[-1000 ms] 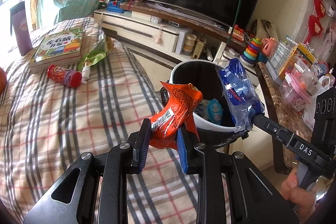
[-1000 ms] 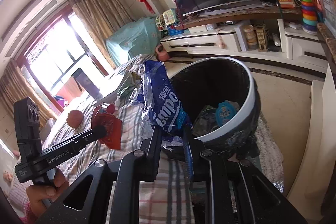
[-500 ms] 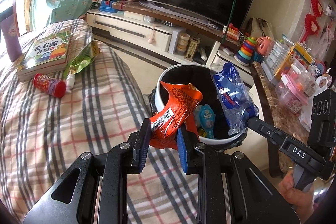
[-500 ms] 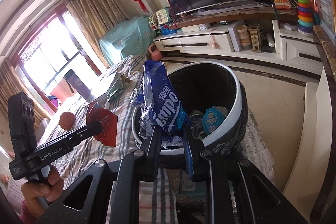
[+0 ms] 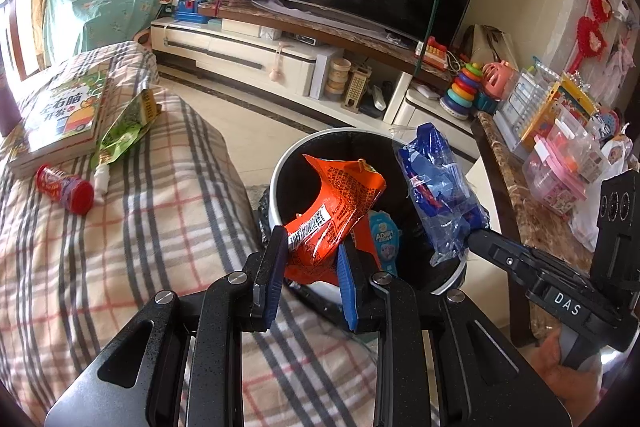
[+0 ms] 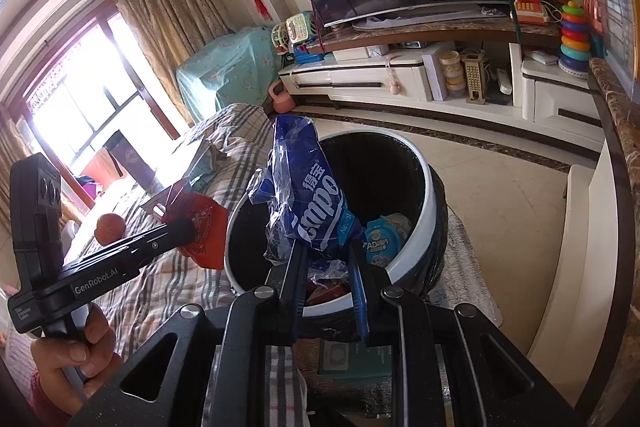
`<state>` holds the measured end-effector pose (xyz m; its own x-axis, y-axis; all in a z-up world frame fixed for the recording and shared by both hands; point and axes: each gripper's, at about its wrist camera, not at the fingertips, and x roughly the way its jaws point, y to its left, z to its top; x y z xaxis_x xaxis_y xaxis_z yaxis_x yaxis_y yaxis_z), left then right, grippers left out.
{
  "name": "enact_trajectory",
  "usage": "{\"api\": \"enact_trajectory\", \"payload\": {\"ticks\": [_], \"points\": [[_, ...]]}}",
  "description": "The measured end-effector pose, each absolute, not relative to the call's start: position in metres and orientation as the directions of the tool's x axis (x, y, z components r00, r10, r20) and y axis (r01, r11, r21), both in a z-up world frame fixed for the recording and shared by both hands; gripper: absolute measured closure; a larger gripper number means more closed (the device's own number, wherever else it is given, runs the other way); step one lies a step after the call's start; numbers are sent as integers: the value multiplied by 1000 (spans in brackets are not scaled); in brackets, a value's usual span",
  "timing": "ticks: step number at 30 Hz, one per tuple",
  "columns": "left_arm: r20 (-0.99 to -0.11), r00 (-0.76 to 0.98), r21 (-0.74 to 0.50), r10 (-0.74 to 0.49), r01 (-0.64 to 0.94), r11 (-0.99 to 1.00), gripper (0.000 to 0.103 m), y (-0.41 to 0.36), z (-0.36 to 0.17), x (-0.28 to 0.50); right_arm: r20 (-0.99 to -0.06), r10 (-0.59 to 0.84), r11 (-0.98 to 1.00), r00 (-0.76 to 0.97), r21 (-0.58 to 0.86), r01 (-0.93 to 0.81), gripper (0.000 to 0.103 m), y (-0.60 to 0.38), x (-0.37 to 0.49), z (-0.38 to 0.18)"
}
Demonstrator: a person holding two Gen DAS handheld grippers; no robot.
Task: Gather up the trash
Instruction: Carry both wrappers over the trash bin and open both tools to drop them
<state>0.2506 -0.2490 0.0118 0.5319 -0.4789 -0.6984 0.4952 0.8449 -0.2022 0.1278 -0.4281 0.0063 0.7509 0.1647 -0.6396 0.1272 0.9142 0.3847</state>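
Note:
My left gripper (image 5: 310, 255) is shut on an orange snack wrapper (image 5: 336, 203), held over the near rim of a white trash bin with a black liner (image 5: 280, 183). My right gripper (image 6: 327, 259) is shut on a blue plastic tissue wrapper (image 6: 316, 203), which hangs over the bin's opening (image 6: 434, 195). In the left wrist view the right gripper (image 5: 474, 227) comes in from the right with the blue wrapper (image 5: 440, 183). In the right wrist view the left gripper (image 6: 188, 227) holds the orange wrapper (image 6: 208, 231) at the bin's left edge. A small blue packet (image 6: 380, 245) lies inside the bin.
A plaid-covered surface (image 5: 140, 227) beside the bin carries a red tube (image 5: 64, 187), a green snack bag (image 5: 126, 127) and picture books (image 5: 64, 111). A TV stand (image 5: 280, 55) runs along the back; a marble-topped cabinet (image 5: 524, 211) with toys stands right.
The left gripper has carried the orange wrapper toward the bin, which now sits lower and more central in its view. The right gripper and blue wrapper have shifted only slightly over the bin.

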Motion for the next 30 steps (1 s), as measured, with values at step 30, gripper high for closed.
{"api": "enact_trajectory", "payload": {"ticks": [30], "points": [[-743,496,-168,-450,513,842,80,-285,-1,276,-724,143,946,675,301,123,82,-435,160,1]]}}
